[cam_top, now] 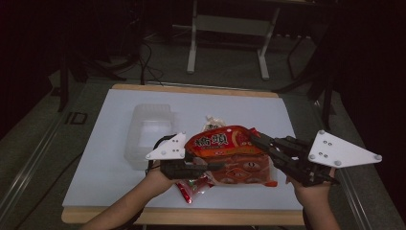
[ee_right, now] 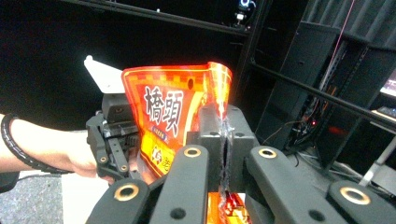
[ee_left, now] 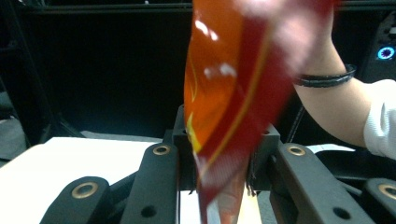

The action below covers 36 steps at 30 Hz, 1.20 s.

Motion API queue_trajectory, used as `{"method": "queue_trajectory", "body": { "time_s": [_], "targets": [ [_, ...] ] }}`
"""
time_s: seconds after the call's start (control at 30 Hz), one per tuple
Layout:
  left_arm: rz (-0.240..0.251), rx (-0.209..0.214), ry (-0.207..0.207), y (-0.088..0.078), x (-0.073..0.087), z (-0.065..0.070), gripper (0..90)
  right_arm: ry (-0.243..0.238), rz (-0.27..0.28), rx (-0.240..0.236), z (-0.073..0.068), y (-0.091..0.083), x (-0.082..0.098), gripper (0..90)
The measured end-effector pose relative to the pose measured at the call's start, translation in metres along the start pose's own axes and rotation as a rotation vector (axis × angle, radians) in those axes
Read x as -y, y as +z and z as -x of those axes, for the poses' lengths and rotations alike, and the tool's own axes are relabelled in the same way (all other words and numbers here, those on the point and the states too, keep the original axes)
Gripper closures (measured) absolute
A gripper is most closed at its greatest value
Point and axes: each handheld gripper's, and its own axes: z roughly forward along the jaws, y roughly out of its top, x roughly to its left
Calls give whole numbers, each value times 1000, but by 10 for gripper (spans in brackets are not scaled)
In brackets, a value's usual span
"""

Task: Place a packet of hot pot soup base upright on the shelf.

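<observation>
Above the near middle of the white tabletop (cam_top: 105, 158), a glossy orange-red snack bag (cam_top: 224, 142) is held up between both grippers. The left gripper (cam_top: 210, 166) is clamped on the bag's left edge; in the left gripper view the crinkled foil (ee_left: 224, 116) is seen pinched between the closed black jaws, blurred and cut off at the top. The right gripper (cam_top: 256, 140) is closed on the bag's right edge, where the sealed seam (ee_right: 223, 135) is squeezed flat between its jaws. Large white characters, 橋頭 (ee_right: 161, 109), are printed on the bag's front; the smaller yellow writing below cannot be read. A second red packet (cam_top: 244, 172) with a similar print is lying flat beneath it, and a small red wrapper (cam_top: 191, 188) is partly hidden under the left hand (cam_top: 160, 179). A translucent plastic tub (cam_top: 151, 132) with rounded corners is standing to the left. A pale crumpled bag (cam_top: 213, 122) is partly hidden behind the held one.
</observation>
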Motion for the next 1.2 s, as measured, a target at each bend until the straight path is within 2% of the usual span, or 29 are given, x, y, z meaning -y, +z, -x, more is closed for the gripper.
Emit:
{"method": "queue_trajectory", "body": {
  "time_s": [0.07,0.2,0.43,0.5,0.53,0.57,0.6,0.63,0.67,0.7,0.73,0.77,0.83,0.93,1.0,1.03,1.07,1.1,1.2],
  "targets": [
    [-8,4,-4,0,1,-1,715,7,0,0,2,0,3,884],
    [-23,-28,16,-1,-3,1,717,22,13,-3,5,0,6,881],
    [-35,-38,10,-3,-9,0,719,31,25,0,9,0,7,860],
    [-37,-59,0,-4,-12,-1,719,30,25,9,10,-1,6,831],
    [-44,-73,10,-5,-15,-1,719,26,16,10,11,-1,6,774],
    [-44,-73,10,-5,-15,-1,719,26,16,10,11,-1,6,774],
    [-51,-91,10,-7,-18,-3,719,42,19,8,13,-3,5,695],
    [-51,-91,10,-7,-18,-3,719,42,19,8,13,-3,5,695],
    [-48,-111,2,-11,-20,-5,720,46,24,18,14,-5,5,607],
    [-48,-111,2,-11,-20,-5,720,46,24,18,14,-5,5,607],
    [-44,-122,-8,-13,-21,-7,720,57,42,37,16,-9,5,545],
    [-39,-133,-11,-14,-22,-8,720,57,42,37,16,-9,5,545],
    [-29,-162,-9,-18,-24,-11,720,57,41,38,18,-10,5,455],
    [-14,-202,-9,-26,-29,-18,719,69,17,58,19,-10,8,379],
    [-14,-236,-1,-33,-34,-23,719,87,13,70,20,-9,13,294],
    [-14,-236,-1,-33,-34,-23,719,87,13,70,20,-9,13,294],
    [-11,-257,3,-36,-37,-25,719,97,27,74,21,-10,15,239],
    [-10,-267,4,-37,-38,-26,719,97,27,74,21,-10,15,239],
    [-2,-305,10,-46,-42,-31,720,116,48,72,22,-10,18,145]
  ]
}}
